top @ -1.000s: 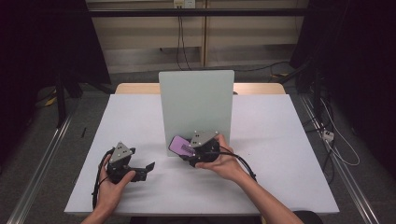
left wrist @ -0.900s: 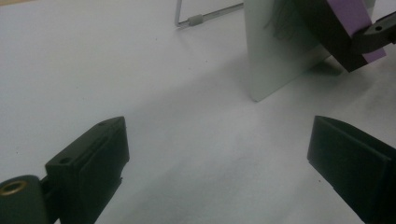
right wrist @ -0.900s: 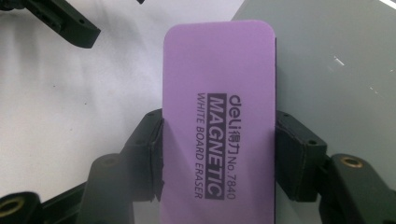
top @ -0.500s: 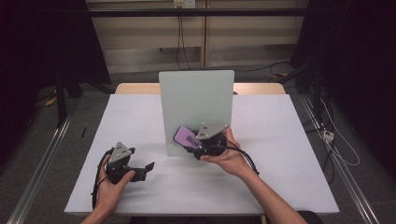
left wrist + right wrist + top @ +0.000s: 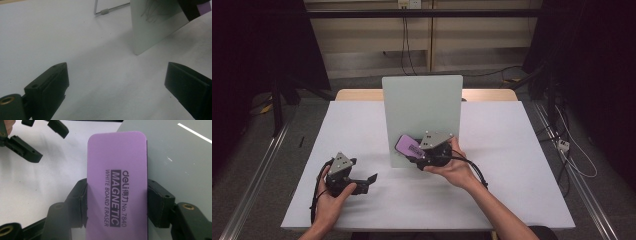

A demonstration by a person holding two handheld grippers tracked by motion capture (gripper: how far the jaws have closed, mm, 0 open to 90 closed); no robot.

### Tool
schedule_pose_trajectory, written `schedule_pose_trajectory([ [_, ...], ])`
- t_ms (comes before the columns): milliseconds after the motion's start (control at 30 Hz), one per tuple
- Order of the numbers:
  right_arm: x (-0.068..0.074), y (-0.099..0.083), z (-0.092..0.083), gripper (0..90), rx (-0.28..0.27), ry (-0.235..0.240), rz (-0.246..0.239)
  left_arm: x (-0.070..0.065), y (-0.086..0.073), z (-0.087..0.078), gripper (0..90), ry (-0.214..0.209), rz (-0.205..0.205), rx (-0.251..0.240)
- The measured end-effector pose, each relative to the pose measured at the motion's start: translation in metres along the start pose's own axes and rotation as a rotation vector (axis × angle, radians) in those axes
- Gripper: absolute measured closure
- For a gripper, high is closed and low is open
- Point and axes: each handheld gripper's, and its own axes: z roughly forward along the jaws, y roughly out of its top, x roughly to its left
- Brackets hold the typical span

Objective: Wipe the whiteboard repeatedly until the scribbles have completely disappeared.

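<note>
White desk [image 5: 522, 165], pale upright whiteboard [image 5: 422, 117] standing near its middle, toward the far edge. Right gripper [image 5: 424, 152] just in front of the board, fingers clamped on the long sides of a purple whiteboard eraser [image 5: 116, 187]. Left gripper [image 5: 362, 182] resting near the front-left corner, fingers [image 5: 50, 86] wide apart, holding nothing.

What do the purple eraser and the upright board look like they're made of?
Purple eraser: looks like soft matte foam with rounded corners; its print reads "magnetic white board eraser". A darker layer shows along its edge, probably felt. Upright board: smooth, glossy pale panel reflecting a light streak, likely coated whiteboard; faint pen marks show low on it in the left gripper view.
</note>
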Motion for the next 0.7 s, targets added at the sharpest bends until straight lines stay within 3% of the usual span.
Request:
schedule_pose_trajectory([
  [400, 0.016, -0.002, 0.022, 41.6, 0.057, 0.054, -0.035, 0.001, 0.0, -0.002, 5.5, 0.002, -0.017, -0.012],
  [700, 0.024, 0.0, 0.037, 41.6, 0.062, 0.085, -0.04, 0.003, 0.0, -0.003, 5.4, 0.003, -0.011, -0.009],
])
